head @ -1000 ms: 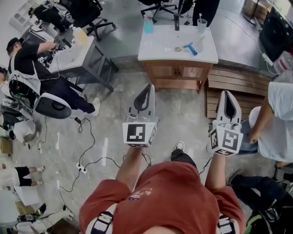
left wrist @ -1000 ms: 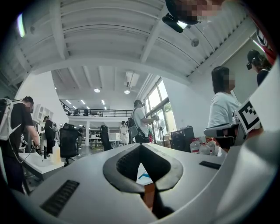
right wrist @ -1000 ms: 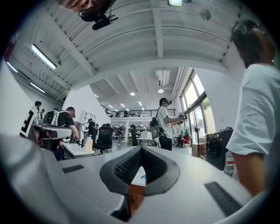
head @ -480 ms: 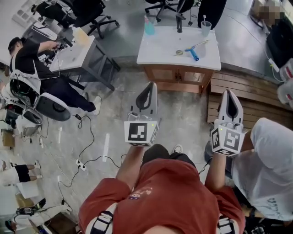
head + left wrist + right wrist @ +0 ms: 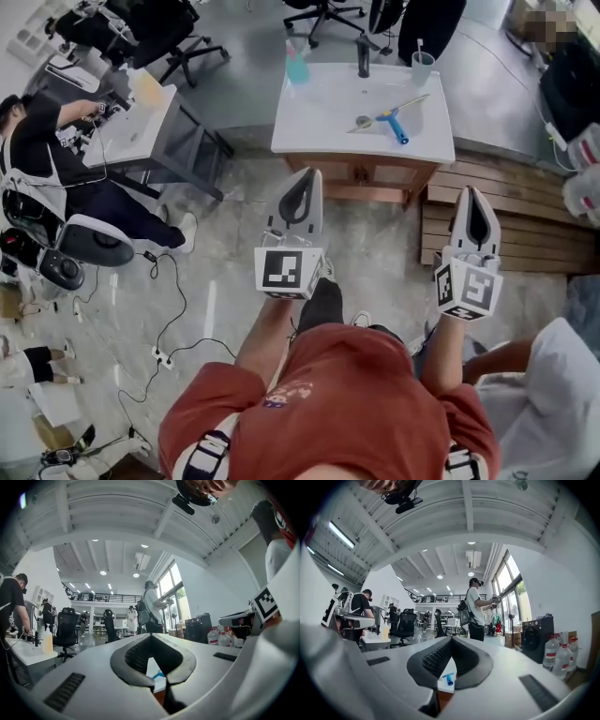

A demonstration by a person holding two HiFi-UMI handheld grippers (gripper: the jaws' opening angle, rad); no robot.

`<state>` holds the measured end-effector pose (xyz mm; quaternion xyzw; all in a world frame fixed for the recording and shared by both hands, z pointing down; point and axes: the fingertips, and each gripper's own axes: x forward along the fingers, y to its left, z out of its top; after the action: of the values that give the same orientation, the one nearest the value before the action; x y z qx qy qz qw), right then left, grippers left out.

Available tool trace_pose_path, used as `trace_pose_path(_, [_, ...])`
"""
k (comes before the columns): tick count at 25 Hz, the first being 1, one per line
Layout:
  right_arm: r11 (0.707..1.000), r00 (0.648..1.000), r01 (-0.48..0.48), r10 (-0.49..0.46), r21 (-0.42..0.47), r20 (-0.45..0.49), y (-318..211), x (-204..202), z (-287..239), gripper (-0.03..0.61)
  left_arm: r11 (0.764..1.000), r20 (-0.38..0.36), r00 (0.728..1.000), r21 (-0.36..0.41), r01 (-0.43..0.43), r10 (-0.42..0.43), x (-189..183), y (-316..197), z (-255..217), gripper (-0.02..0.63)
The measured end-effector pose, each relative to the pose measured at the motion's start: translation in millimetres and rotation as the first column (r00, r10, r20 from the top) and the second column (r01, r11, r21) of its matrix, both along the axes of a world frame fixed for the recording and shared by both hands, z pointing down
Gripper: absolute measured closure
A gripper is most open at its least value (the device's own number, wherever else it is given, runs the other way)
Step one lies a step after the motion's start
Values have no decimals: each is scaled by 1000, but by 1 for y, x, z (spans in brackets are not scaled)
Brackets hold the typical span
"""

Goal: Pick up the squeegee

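Squeegee [image 5: 392, 119] in sight, lying flat on the white countertop [image 5: 319, 112] of the wooden cabinet. Its blue handle points this way, just beside the drain [image 5: 363, 122]. Both tools are well short of it, held level out over the floor. The left gripper [image 5: 302, 178] has its jaws pressed together with nothing between them, and the right gripper [image 5: 472, 195] is the same, tips closed and empty. The right gripper view frames the blue handle through the gap behind its closed tips, so it looks to me the better lined up of the two.

The first danger is arriving with the jaws closed. They would only prod the handle and skid it across the smooth top, perhaps off the edge.

The second is that the squeegee lies low and flat, so a level approach may ride over it or pinch just the tip and let it swivel.

The third is crowding: the cup [image 5: 422, 67] and the black faucet [image 5: 362, 58] stand behind it, and an overshoot could knock the cup over.

Underfoot, the wooden pallet [image 5: 506, 220] by the cabinet and the cables [image 5: 173, 314] on the floor are a trip risk on the way in.
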<state>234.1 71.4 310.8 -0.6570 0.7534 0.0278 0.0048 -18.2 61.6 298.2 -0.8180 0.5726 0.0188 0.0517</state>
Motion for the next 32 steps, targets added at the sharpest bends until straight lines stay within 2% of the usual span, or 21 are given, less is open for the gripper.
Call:
trace_pose_path(8, [999, 998, -49, 48, -7, -28, -104, -44, -12, 571, 999, -1, 999, -24, -38, 38, -46, -116, -7, 595])
trace_pose_path(15, [996, 996, -80, 79, -32, -38, -177, -88, -4, 571, 998, -24, 998, -25, -65, 64, -95, -194, -2, 595])
trace_pose_path(23, [994, 992, -107, 104, -31, -66, -225, -132, -6, 571, 994, -49, 993, -28, -107, 105, -130, -251, 8, 595])
trace_pose_path(32, [990, 989, -132, 129, -52, -67, -259, -130, 8, 569, 992, -31, 992, -34, -121, 120, -129, -291, 21, 596])
